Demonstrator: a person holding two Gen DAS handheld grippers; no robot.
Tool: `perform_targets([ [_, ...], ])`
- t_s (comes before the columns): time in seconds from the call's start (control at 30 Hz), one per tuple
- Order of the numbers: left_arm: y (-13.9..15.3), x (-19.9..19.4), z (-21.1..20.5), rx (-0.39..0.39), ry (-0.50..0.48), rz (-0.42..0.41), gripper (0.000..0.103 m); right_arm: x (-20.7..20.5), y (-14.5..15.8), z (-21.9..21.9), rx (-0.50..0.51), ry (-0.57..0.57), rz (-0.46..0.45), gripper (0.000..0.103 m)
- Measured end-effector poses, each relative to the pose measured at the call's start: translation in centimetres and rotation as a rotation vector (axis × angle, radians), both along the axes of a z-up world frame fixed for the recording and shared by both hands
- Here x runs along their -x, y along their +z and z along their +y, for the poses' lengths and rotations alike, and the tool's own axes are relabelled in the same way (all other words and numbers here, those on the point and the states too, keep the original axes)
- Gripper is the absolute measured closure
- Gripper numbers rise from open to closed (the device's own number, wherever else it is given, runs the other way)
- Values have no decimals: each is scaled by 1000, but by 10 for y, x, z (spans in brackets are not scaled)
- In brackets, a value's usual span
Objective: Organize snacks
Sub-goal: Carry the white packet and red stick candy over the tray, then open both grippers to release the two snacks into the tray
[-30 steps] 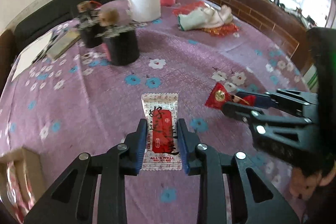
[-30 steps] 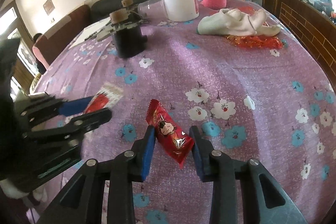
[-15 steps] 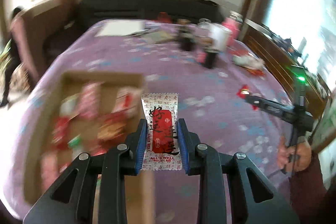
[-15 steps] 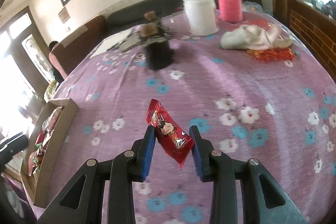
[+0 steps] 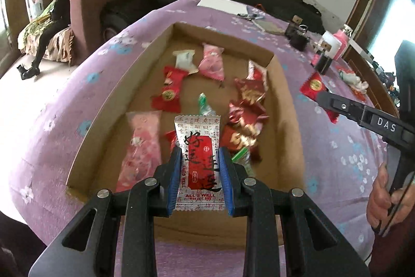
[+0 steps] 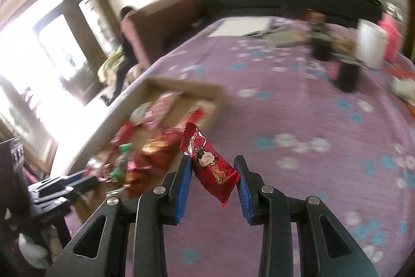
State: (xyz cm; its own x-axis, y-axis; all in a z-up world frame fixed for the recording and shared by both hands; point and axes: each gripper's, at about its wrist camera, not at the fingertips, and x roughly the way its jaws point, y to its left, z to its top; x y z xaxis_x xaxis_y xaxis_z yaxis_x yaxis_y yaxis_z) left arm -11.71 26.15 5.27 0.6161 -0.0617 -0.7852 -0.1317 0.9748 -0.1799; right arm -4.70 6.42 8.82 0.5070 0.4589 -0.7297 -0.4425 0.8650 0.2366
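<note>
The left gripper (image 5: 199, 181) clamps a silver-and-red "ALL'S WELL" snack packet (image 5: 198, 160), now over the cardboard tray (image 5: 116, 85) at frame centre, not bare cloth as a second ago. The right gripper (image 6: 212, 186), marked "DAS", pinches a red cartoon-figure candy (image 6: 210, 162) beside the tray's right rim, over open purple tablecloth (image 6: 311, 121).

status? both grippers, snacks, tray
Left gripper shut on silver-red packet, over cardboard tray. Right gripper shut on red candy, beside the tray. Nothing blocking.
</note>
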Motion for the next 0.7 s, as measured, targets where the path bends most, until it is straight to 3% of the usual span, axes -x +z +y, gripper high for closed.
perform_targets([
  [0.17,-10,1,3,15,10,23,77,1,-7,52,29,59,13,69],
  [0.4,-9,6,3,5,23,-8,76,-26,-21,104,58,92,60,69],
  [0.7,-5,12,9,67,31,-52,71,-42,-37,132,61,113,74,67],
])
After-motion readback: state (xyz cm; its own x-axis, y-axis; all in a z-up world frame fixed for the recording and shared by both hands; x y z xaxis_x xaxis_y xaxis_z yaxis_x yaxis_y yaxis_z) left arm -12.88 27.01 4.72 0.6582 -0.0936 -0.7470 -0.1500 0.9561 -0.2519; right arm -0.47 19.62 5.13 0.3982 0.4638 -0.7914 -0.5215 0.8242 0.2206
